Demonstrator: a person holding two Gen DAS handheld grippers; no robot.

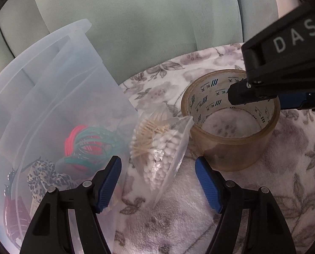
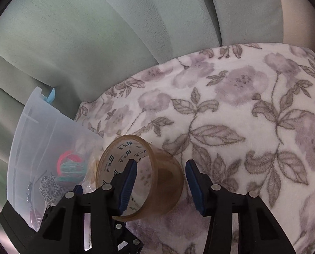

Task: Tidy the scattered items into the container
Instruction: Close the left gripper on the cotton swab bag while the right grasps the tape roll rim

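A brown tape roll point(image 1: 231, 148) stands open side up on the floral blanket. My right gripper point(image 2: 161, 163) straddles the roll's point(image 2: 168, 182) near wall, one finger inside and one outside, and a gap shows at the outer pad. A clear bag of cotton swabs point(image 1: 157, 148) leans against the translucent container point(image 1: 51, 84). Just in front of the bag, my left gripper point(image 1: 157, 159) is open and holds nothing. The container holds pink and teal hair ties point(image 1: 87, 141), a leopard scrunchie point(image 1: 45, 175) and a red clip point(image 1: 15, 216).
The floral blanket point(image 2: 242, 105) spreads wide to the right of the roll. Pale green sofa cushions point(image 1: 136, 21) rise behind it. The container point(image 2: 30, 137) sits at the blanket's left edge against the cushions, close to the roll.
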